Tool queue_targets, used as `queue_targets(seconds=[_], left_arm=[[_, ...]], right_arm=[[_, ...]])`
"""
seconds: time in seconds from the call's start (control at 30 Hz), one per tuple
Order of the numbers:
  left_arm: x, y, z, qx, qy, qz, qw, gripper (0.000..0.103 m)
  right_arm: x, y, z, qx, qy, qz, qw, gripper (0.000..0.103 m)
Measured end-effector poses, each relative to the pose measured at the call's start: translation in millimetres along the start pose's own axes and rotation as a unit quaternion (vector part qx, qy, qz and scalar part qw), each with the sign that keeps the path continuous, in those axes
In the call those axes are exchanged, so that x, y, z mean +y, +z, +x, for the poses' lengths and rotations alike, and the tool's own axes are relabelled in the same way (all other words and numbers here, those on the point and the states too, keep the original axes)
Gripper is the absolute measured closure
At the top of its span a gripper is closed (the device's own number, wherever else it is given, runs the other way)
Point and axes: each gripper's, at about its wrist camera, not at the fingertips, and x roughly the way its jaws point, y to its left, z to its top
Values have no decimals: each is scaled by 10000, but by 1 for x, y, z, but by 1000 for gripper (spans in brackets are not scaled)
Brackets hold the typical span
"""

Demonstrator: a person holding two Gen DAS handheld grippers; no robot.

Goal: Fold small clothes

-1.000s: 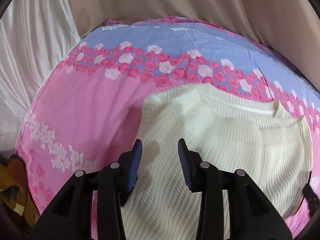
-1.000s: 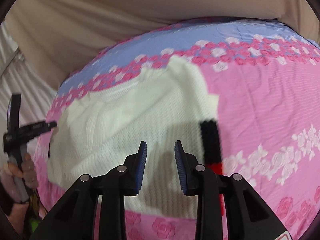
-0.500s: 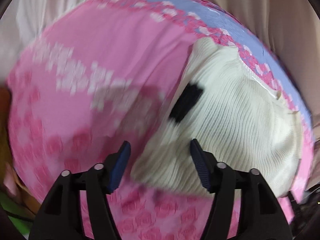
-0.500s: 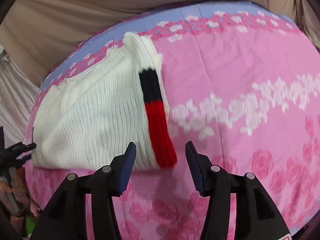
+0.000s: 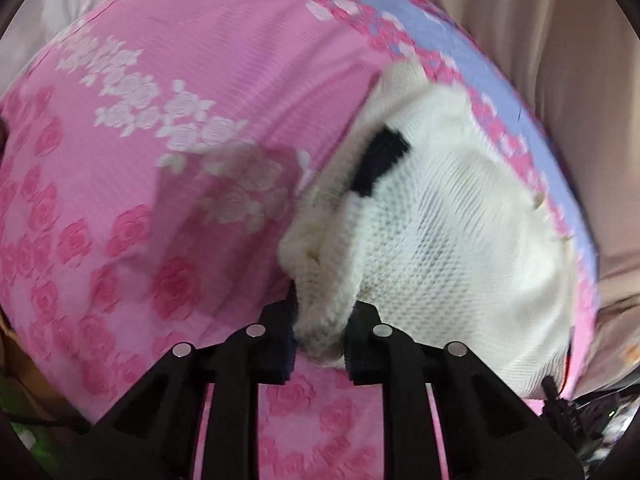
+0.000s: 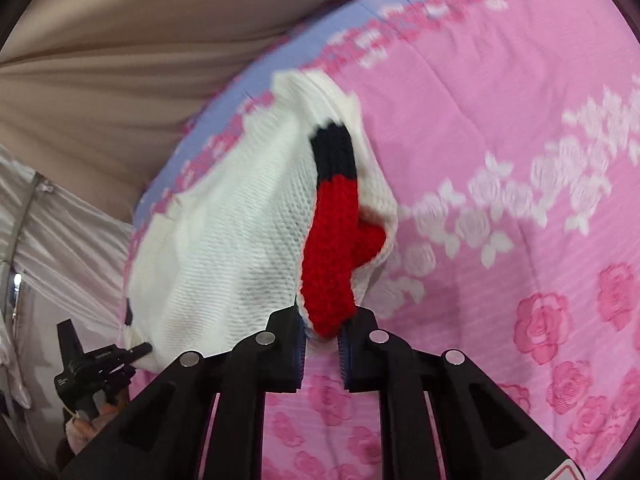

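Note:
A small white knitted sweater (image 5: 448,240) lies folded on a pink flowered bedspread (image 5: 168,160). A black stripe (image 5: 380,164) shows on its near fold. My left gripper (image 5: 319,344) is shut on the sweater's near white corner. In the right wrist view the sweater (image 6: 232,248) carries a black and red stripe (image 6: 332,240) along its edge. My right gripper (image 6: 322,340) is shut on the red end of that stripe at the sweater's other near corner. Both corners are lifted a little off the bedspread.
A beige curtain (image 6: 120,60) hangs behind the bed. White drapery (image 6: 60,240) stands at the left. The left gripper's handle and the hand holding it (image 6: 92,368) show at the lower left of the right wrist view. The bedspread's blue band (image 5: 460,40) runs along the far edge.
Both grippers came down to the sweater's near edge and closed on its two corners. They were open half a second ago. The corners now rise off the bedspread.

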Motion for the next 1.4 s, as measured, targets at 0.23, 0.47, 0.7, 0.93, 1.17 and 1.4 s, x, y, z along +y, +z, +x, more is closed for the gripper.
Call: queue_targets(seconds=[0.23, 0.47, 0.7, 0.93, 1.17, 1.4], left_arm=[[30, -34, -44, 442, -108, 237, 9987, 88], [61, -103, -18, 1170, 359, 169, 9923, 81], [-14, -51, -67, -341, 237, 987, 9943, 40], [-88, -11, -18, -587, 409, 1583, 9848, 29], [-77, 1, 28, -290, 940, 1711, 9803, 81], [-63, 11, -59, -577, -306, 1147, 9912, 86]], right_arm=[[-7, -42, -71, 432, -523, -506, 9964, 92], [-59, -114, -52, 1422, -1155, -234, 9828, 87], [3, -39, -79, 28, -1143, -1259, 9854, 50], [25, 19, -8, -38, -1339, -1631, 9775, 43], [25, 22, 24, 145, -1208, -1434, 9822, 95], [70, 19, -80, -936, -345, -1486, 9839, 96]])
